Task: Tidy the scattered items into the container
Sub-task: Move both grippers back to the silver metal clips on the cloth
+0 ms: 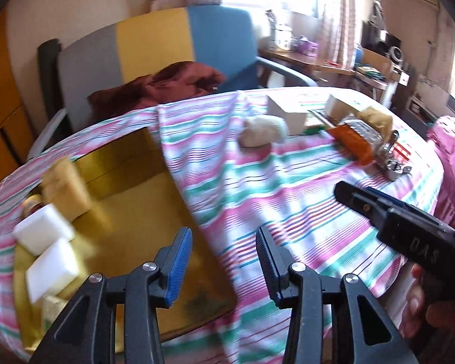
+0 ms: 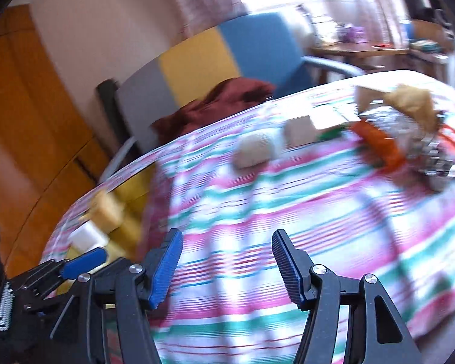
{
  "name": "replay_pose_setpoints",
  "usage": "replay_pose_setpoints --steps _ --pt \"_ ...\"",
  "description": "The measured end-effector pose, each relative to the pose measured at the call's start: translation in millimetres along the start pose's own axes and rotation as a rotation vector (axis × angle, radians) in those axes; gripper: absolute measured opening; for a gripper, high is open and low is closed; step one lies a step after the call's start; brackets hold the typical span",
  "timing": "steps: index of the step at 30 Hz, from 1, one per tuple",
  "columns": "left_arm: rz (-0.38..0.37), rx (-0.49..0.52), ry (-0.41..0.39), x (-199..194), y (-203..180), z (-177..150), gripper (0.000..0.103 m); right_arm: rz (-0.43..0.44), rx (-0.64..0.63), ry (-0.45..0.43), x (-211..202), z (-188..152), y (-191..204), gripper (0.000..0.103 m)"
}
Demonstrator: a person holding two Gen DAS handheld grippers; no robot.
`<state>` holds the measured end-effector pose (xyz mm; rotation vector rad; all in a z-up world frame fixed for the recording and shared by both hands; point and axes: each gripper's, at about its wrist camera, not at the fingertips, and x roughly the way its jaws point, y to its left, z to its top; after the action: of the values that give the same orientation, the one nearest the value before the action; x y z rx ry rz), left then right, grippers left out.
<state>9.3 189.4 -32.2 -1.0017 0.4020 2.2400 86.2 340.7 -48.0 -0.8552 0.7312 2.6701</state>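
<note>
Striped cloth (image 1: 288, 188) in pink, green and white covers the whole surface, rucked up round the yellow container (image 1: 130, 194) at the near left, which sits sunk into the folds so its mouth stays open for dropping things in. Inside it already lie a tan sponge (image 1: 65, 188) and two white blocks (image 1: 44, 227), stacked against the left wall, so the tidying looks partly done. Far right, the leftovers cluster together: a white box (image 1: 286, 112), an orange packet (image 1: 353, 141), a shiny metal piece (image 1: 392, 159), and nearer the middle a cream lump (image 1: 262, 132) lying alone on the cloth. Left gripper (image 1: 224, 265) hangs over the container's near edge, jaws apart with nothing between them. Right gripper (image 2: 227, 268) hovers over bare cloth, spread wide and empty too, aimed toward that far pile, ready, I'd judge, for the next pick.
</note>
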Motion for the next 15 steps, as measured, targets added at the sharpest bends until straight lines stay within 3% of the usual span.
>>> replay_pose_setpoints --steps 4,10,12,15 --pt "-0.072 0.03 0.013 25 -25 5 0.045 -0.12 0.09 -0.028 -8 10 -56 0.063" --pt "-0.089 0.09 0.045 61 -55 5 0.045 -0.297 0.2 -0.061 -17 31 -129 0.063" --pt "-0.093 0.082 0.066 73 -57 4 0.045 -0.343 0.22 -0.081 -20 41 -146 0.074" --pt "-0.091 0.079 0.048 84 -57 2 0.045 -0.406 0.278 -0.114 -22 58 -174 0.078"
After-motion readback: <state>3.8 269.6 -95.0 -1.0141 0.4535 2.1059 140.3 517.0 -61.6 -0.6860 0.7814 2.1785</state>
